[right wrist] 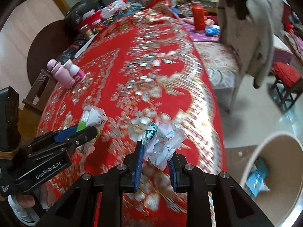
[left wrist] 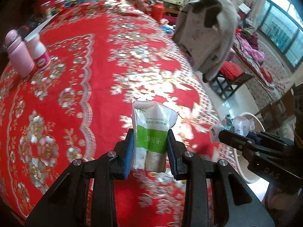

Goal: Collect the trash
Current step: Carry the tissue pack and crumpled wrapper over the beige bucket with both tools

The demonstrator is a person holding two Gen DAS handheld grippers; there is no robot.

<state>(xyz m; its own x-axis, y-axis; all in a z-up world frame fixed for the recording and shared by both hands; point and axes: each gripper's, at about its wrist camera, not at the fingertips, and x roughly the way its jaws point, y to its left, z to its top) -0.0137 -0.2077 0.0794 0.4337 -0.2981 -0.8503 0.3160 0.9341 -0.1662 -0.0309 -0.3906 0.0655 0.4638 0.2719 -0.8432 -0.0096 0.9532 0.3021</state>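
Right wrist view — right gripper [right wrist: 156,151] pinches crinkled, glossy wrapper [right wrist: 163,141].

Two bottles [left wrist: 28,51], two wrappers [left wrist: 151,132]

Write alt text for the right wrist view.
The right hand-held gripper is shut on a crumpled white wrapper above a red floral tablecloth. At left, the left hand-held gripper grips a green-and-white tissue pack; at lower right stands a round bin with blue trash inside.
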